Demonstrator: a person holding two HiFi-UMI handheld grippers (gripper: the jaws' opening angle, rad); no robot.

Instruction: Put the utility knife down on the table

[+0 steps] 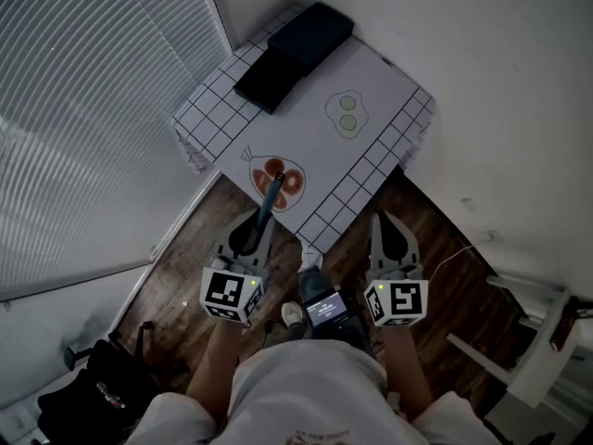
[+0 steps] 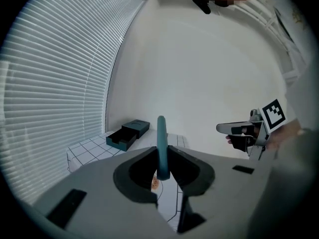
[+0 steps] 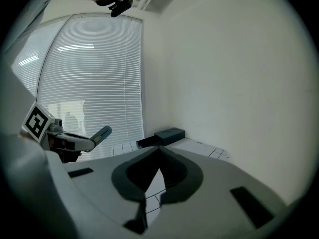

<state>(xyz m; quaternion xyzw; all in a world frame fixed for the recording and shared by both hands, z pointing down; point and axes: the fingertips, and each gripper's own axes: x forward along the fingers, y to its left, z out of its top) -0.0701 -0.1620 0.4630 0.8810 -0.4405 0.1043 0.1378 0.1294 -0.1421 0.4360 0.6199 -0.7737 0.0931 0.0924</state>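
Teal utility knife isn't lying on the table yet. The left gripper is clamping it btwn both jaws, w/ the handle sticking out fwd and its far end hanging over the orange print by the table's near edge. The right gripper, right of it & short of the table, is gripping nothing, jaw tips meeting. At the table's far left a black drawer box is sitting w/ its drawer pulled out; the inside is too dark to tell contents. The knife's near end is hiding in the jaws, and the blade can't be made out.
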